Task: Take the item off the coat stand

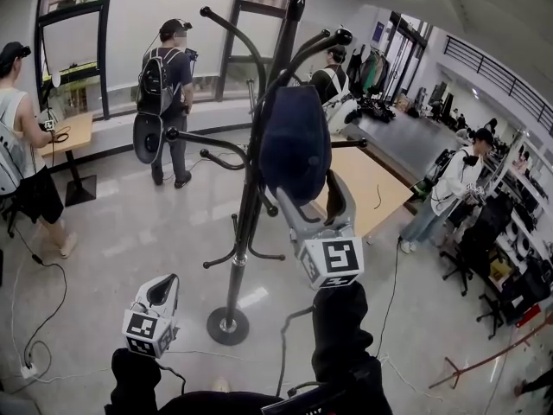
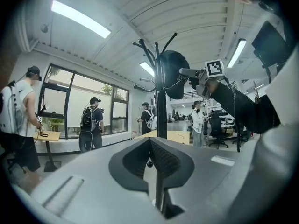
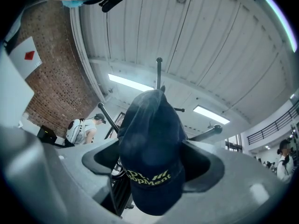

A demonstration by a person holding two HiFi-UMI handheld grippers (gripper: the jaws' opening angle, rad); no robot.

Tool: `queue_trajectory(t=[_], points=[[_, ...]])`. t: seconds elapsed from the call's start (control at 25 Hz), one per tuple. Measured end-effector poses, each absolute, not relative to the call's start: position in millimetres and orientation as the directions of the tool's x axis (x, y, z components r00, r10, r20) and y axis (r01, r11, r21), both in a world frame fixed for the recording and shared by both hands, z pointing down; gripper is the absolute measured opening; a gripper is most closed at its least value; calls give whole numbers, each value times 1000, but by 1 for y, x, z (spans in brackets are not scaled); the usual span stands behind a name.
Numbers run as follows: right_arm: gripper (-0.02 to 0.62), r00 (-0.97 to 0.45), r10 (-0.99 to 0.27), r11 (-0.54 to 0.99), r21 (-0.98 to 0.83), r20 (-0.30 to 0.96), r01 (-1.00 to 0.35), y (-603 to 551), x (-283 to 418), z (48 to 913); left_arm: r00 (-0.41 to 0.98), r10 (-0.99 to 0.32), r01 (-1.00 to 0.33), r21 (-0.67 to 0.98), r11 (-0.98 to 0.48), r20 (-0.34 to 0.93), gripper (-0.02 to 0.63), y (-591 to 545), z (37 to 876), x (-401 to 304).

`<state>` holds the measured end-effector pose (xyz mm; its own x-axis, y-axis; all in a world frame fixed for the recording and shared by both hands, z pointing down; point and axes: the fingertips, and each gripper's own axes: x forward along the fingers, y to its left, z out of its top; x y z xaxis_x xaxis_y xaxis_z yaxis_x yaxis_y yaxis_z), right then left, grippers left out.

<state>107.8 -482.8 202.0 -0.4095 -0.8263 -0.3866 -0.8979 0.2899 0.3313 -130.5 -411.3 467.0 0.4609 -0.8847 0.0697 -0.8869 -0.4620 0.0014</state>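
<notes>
A dark navy cap (image 1: 294, 141) with yellow lettering hangs on an upper arm of the black coat stand (image 1: 246, 206). My right gripper (image 1: 311, 193) is raised to it, tilted upward. In the right gripper view the cap (image 3: 149, 143) fills the space between the wide-open jaws of the right gripper (image 3: 152, 162), and a dark gap shows beside the left pad. The stand's pole top (image 3: 159, 71) rises behind. My left gripper (image 1: 164, 285) is held low and level near the stand's base, jaws together with nothing in them. In the left gripper view its jaws (image 2: 152, 146) face the pole (image 2: 161, 111) and cap (image 2: 174, 73).
The stand's round base (image 1: 227, 325) sits on the pale floor. A wooden table (image 1: 367, 193) stands just behind the stand. A person with a backpack (image 1: 168, 85) is by the window, another person (image 1: 22, 145) at far left. Cables (image 1: 43, 309) trail on the floor.
</notes>
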Motion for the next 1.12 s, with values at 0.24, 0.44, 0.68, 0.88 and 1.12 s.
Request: queue_trajectory(t=[0.24,0.44,0.68,0.88,1.12], points=[[352,-392,-834,276,321,-389,-906,-485,111,202,467,-881,-884,21,-467,75,3,-413,469,-129],[313,-381,-840,265,321,-386,-909,-486,116,205,452,-889,-892,17,-452,72,3,-415,475,-134],[276,-375,-845,263,315,-380,-912,-485,117,205,447,-892,-894,21,-447,70,3,-413,474,-136],[222,-371,-851,262,310,-372,-914,-484,119,208,446,-893,-895,17,-446,64,3,-411,473,-135],[165,-365,-858,264,300,-362,-917,-485,118,204,446,-893,-895,19,-446,64,3,-410,467,-138]])
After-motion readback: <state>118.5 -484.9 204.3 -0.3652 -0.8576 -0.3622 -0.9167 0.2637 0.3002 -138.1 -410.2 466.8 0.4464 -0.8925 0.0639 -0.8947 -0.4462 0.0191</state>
